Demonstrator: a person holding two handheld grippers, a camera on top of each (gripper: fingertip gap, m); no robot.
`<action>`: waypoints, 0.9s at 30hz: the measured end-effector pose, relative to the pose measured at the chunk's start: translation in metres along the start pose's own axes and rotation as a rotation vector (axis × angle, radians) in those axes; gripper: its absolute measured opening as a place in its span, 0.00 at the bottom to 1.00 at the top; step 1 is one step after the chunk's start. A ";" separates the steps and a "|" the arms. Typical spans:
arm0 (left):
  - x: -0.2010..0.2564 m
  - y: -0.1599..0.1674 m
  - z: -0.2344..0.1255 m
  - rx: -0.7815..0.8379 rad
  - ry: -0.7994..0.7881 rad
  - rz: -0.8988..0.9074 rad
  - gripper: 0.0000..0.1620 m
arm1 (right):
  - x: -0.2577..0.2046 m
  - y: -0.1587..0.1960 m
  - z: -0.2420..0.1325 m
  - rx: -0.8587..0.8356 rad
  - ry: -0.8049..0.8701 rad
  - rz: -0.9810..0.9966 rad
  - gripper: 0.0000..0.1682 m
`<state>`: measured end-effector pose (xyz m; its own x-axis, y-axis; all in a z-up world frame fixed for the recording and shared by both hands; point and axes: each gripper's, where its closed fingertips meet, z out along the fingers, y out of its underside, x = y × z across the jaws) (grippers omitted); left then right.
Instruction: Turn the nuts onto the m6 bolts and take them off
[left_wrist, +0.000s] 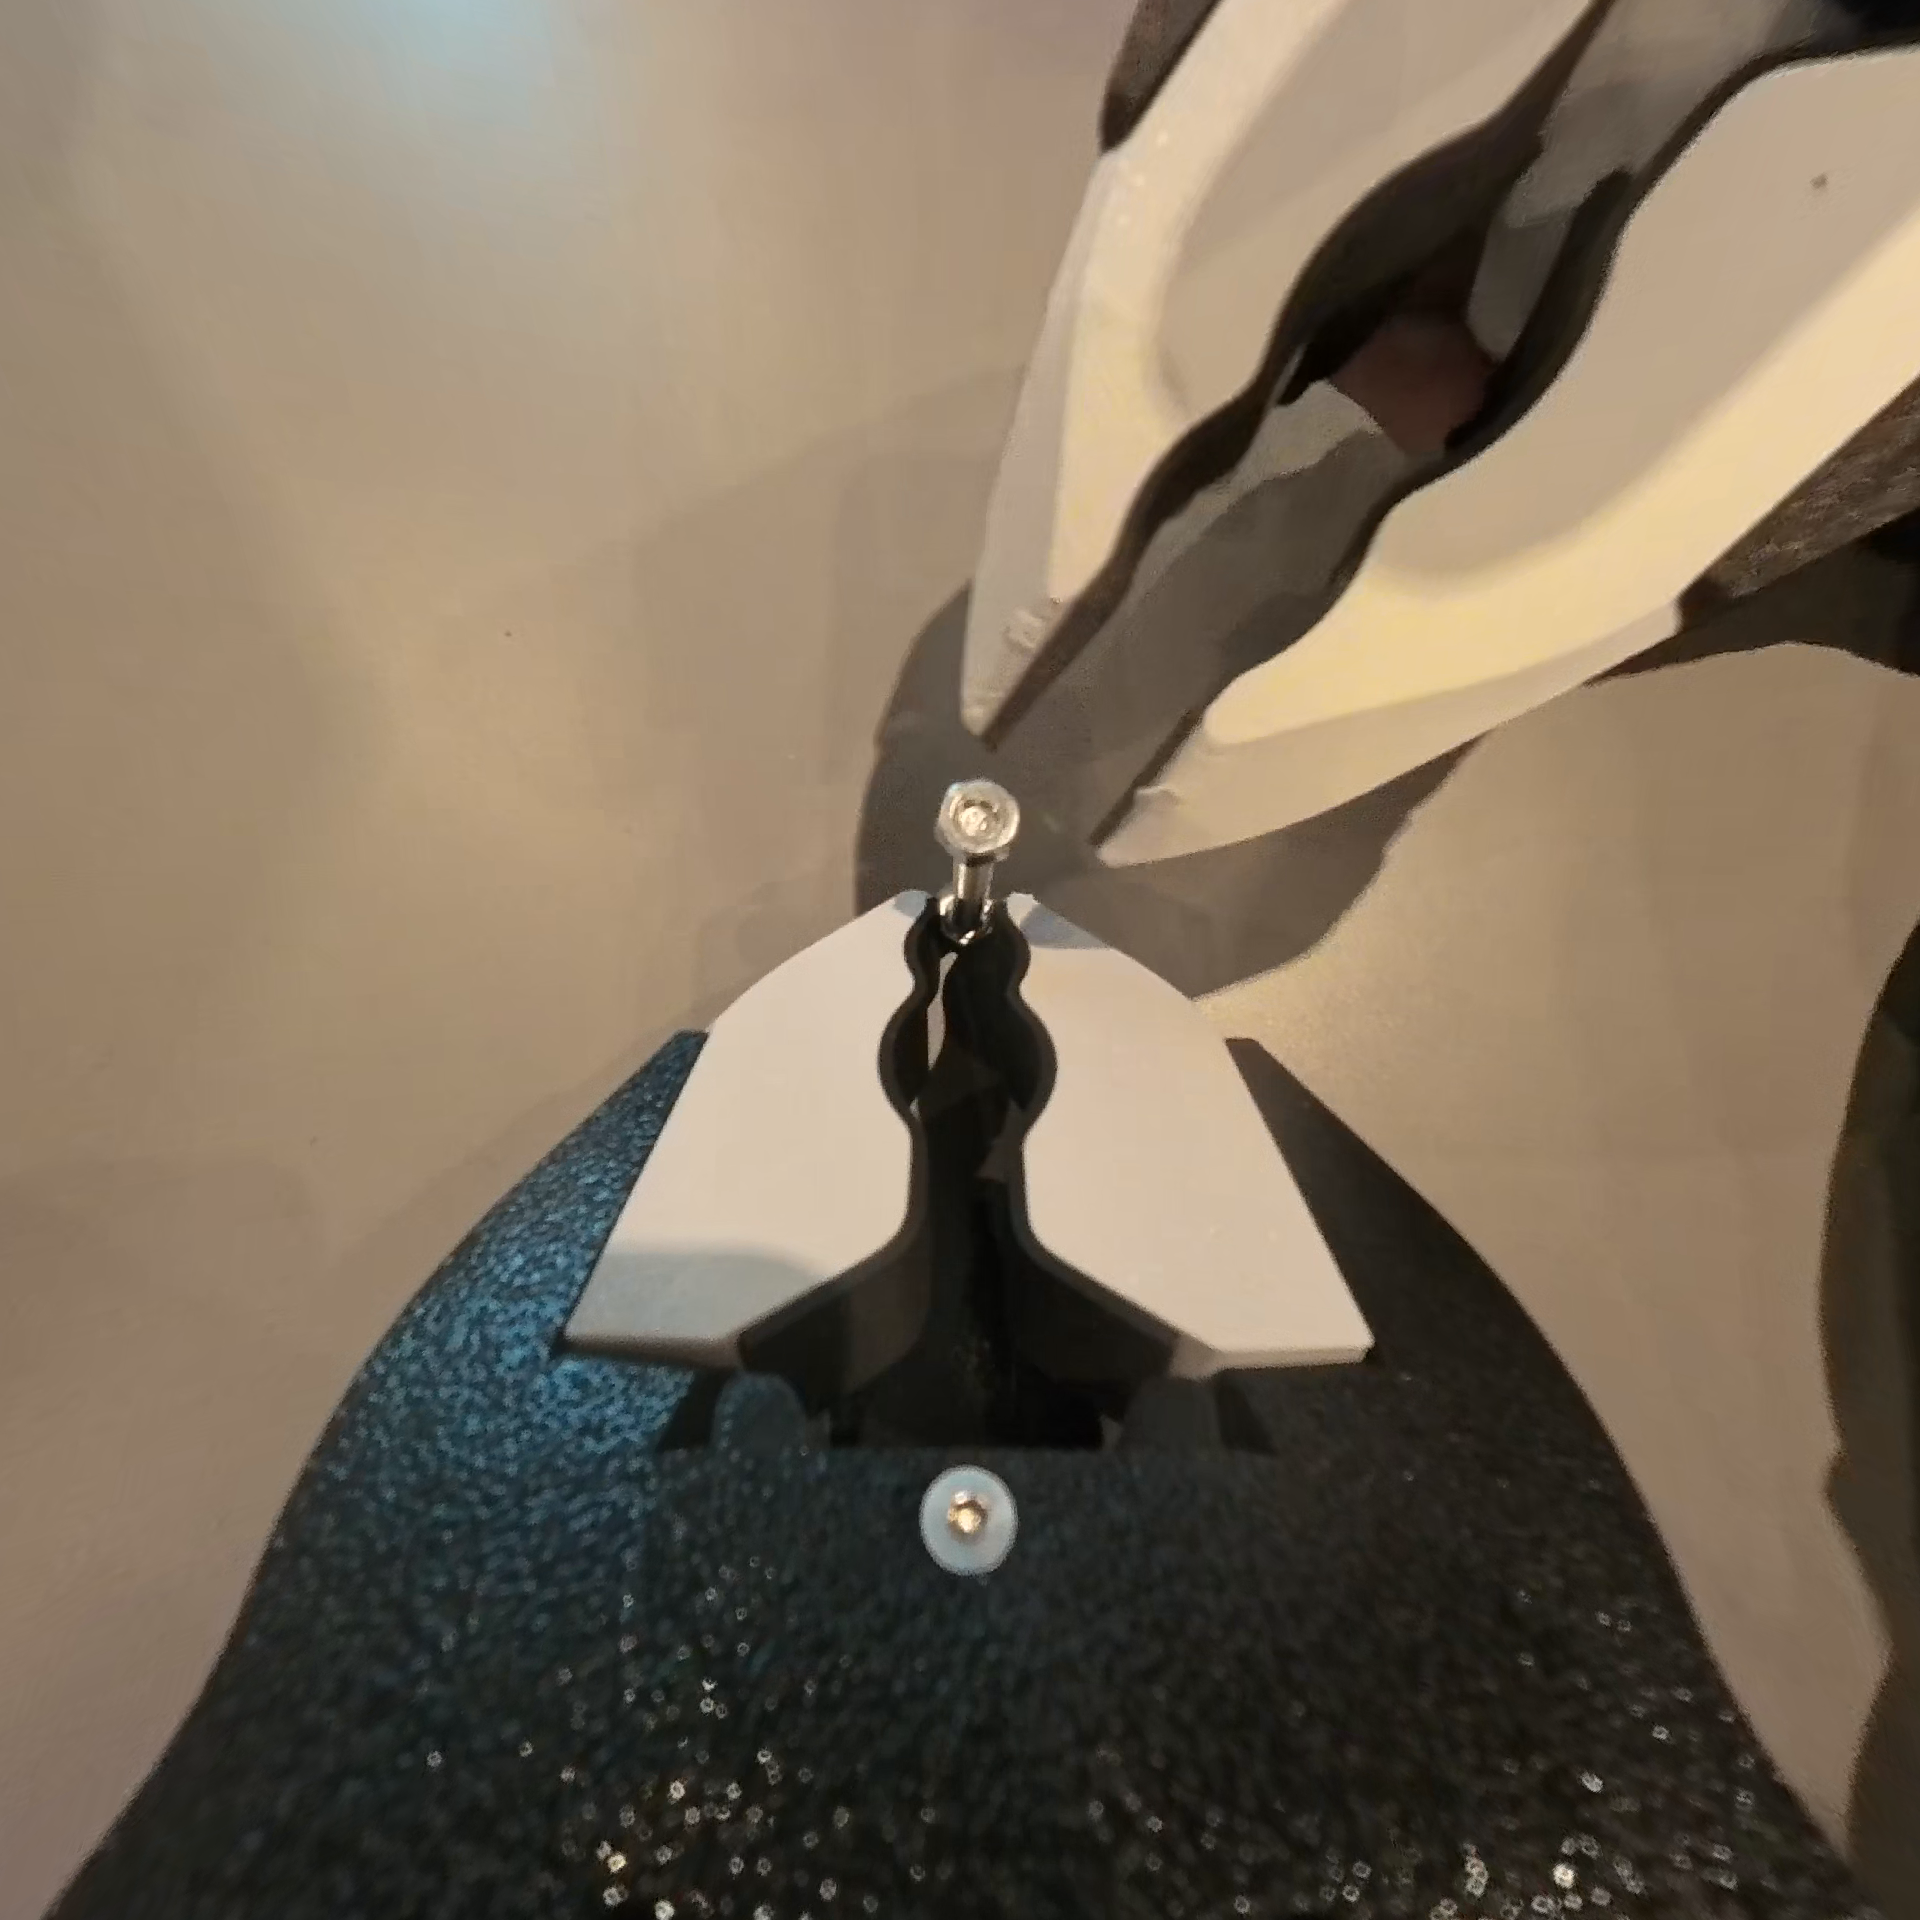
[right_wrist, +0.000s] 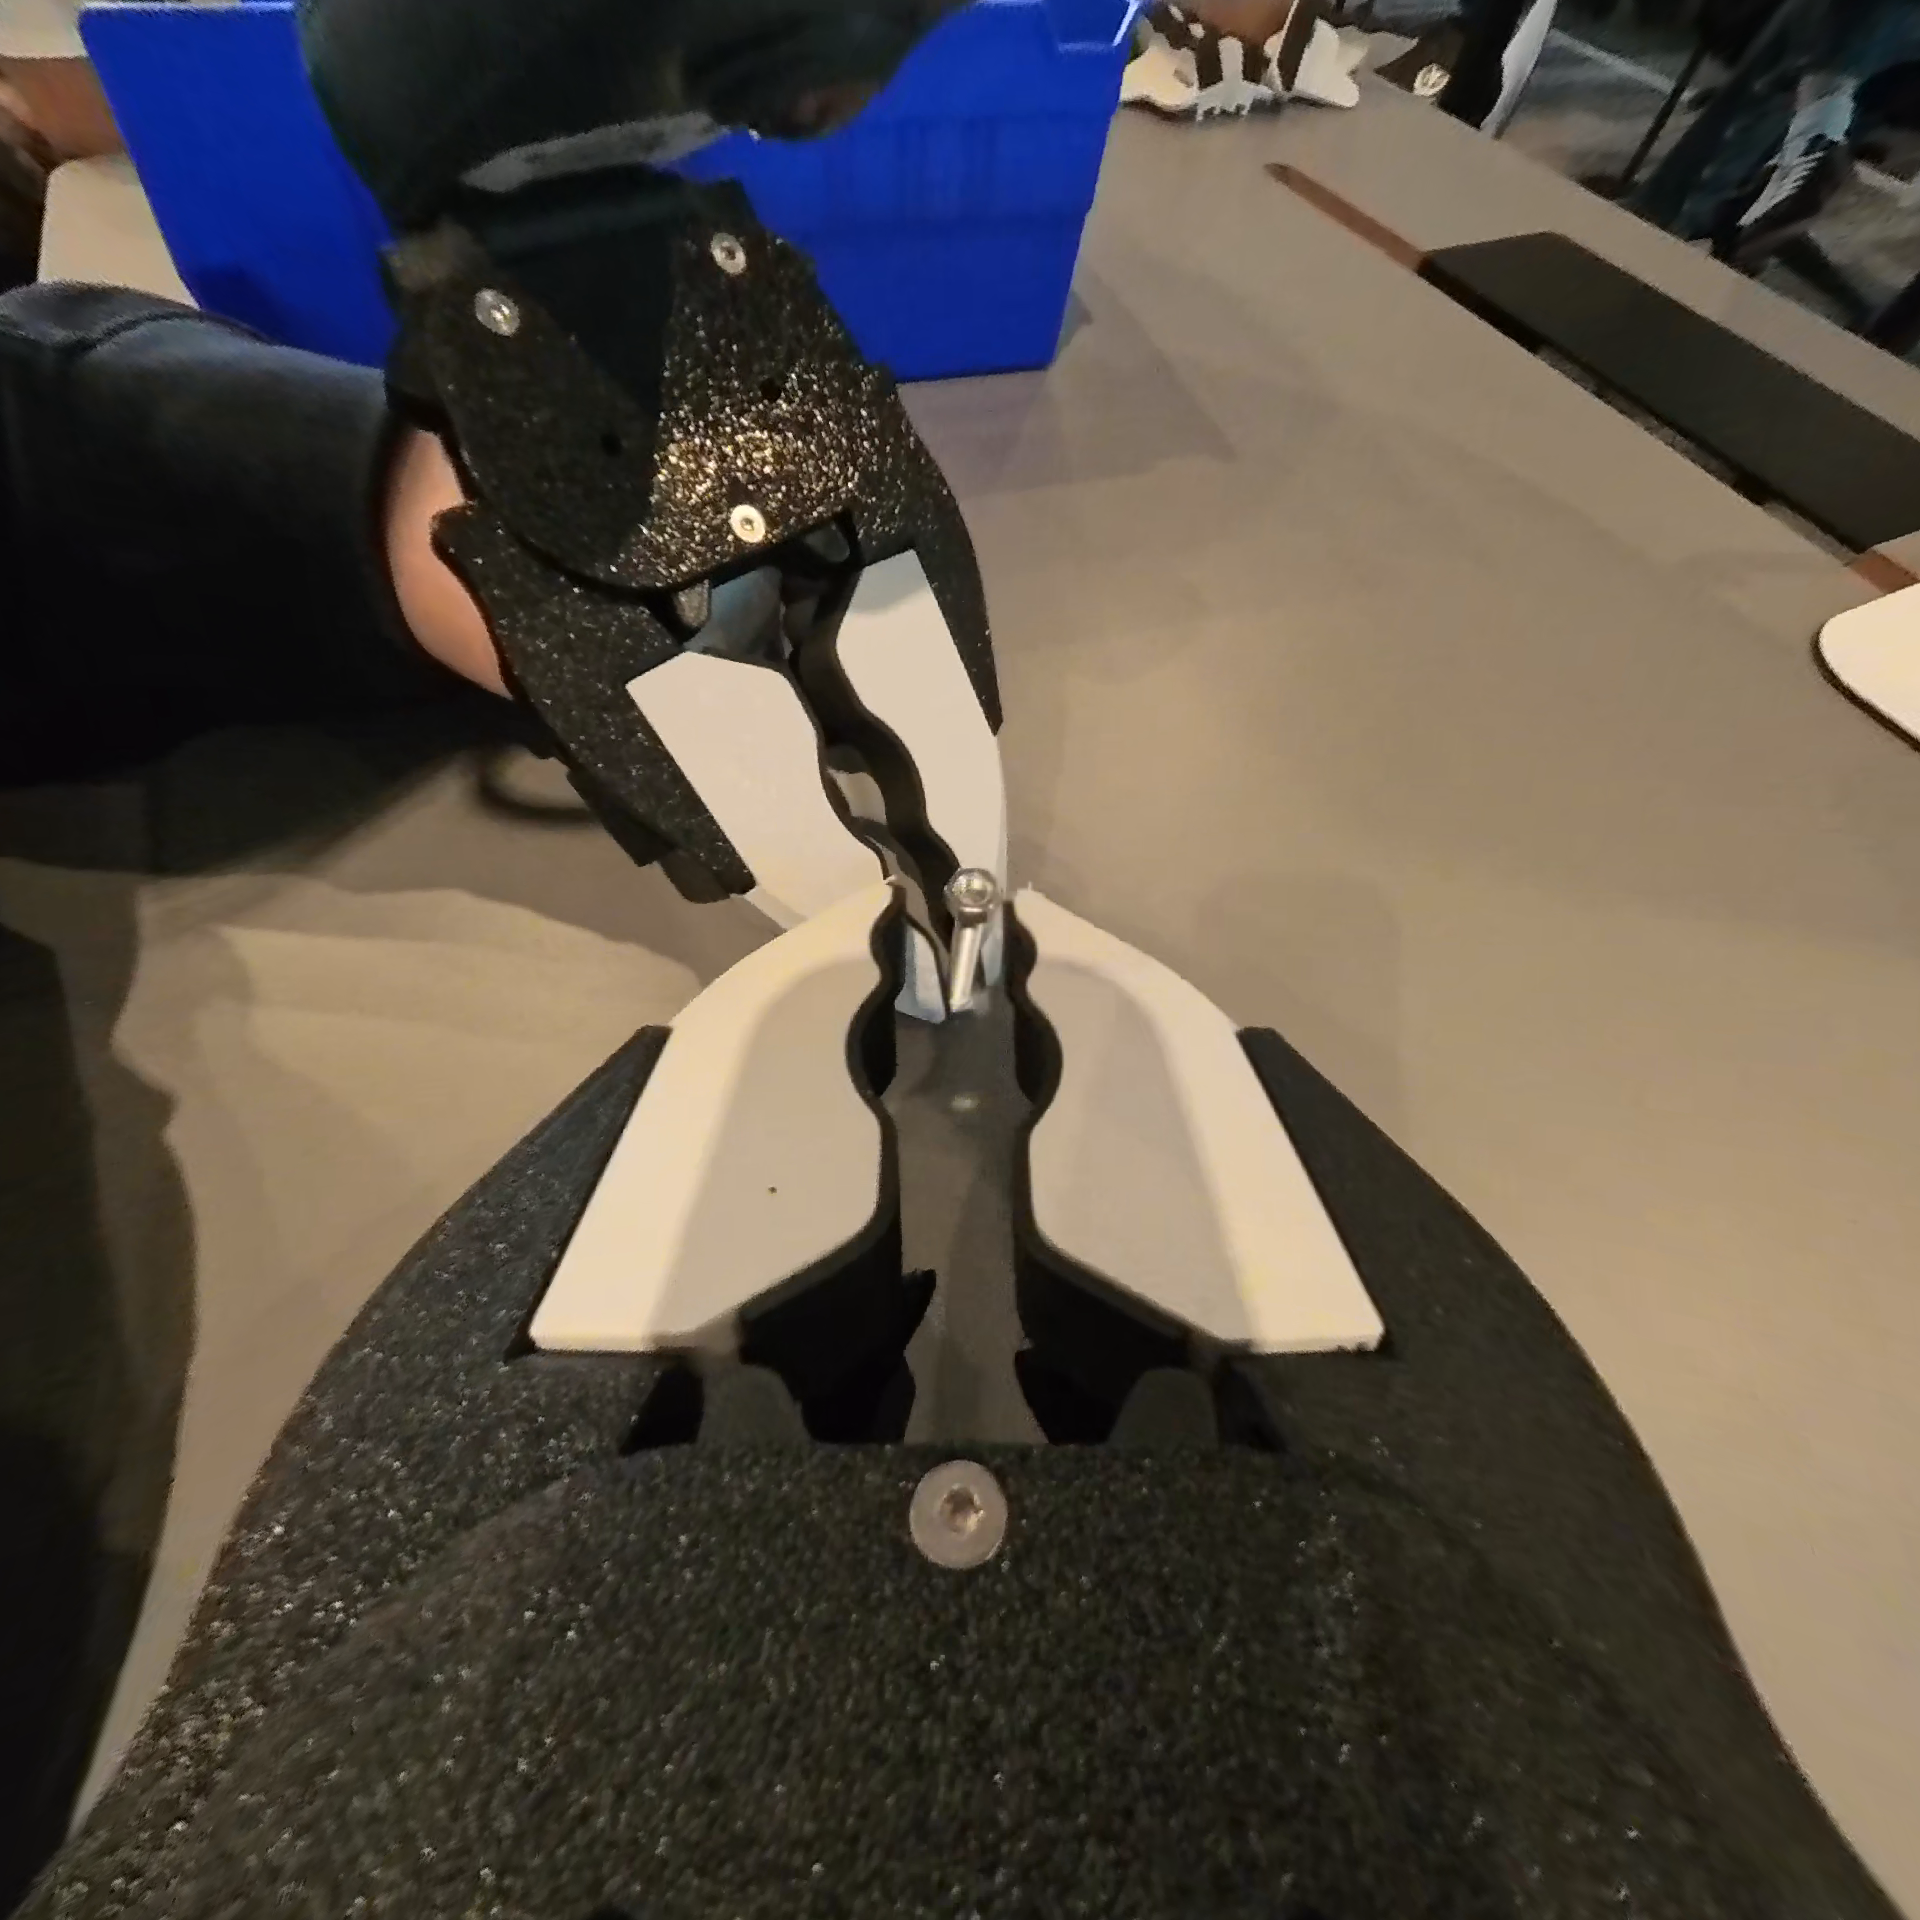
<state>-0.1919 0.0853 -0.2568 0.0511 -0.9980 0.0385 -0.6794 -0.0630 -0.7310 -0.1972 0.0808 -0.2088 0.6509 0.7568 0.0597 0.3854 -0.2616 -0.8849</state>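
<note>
Bolt (left_wrist: 977, 836), pinched upright by its lower shank in the left gripper (left_wrist: 961, 920) above the table (left_wrist: 416, 520). Right gripper (right_wrist: 961, 899) spread, tips flanking it; no nut visible. Keep the bolt steady.

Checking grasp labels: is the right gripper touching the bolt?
Apart. The left wrist view shows table between the right gripper tips and the bolt, which the left gripper pinches by its shank.

grey tabletop (right_wrist: 1351, 727), blue plastic bin (right_wrist: 935, 208) at far edge, black mats (right_wrist: 1683, 353) to the right, cluttered dim room behind
</note>
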 end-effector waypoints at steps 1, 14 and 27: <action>0.000 0.000 0.000 0.000 0.001 0.000 0.05 | 0.000 0.001 0.001 -0.007 0.000 -0.002 0.12; 0.000 0.000 0.000 0.003 0.007 -0.005 0.05 | -0.002 0.003 0.002 -0.015 -0.005 -0.031 0.10; 0.000 0.000 0.001 0.004 0.010 -0.007 0.05 | -0.019 0.007 -0.001 -0.025 -0.103 -0.072 0.00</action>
<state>-0.1913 0.0855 -0.2570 0.0488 -0.9976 0.0500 -0.6760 -0.0699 -0.7336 -0.2065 0.0644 -0.2154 0.5506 0.8314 0.0740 0.4460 -0.2181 -0.8681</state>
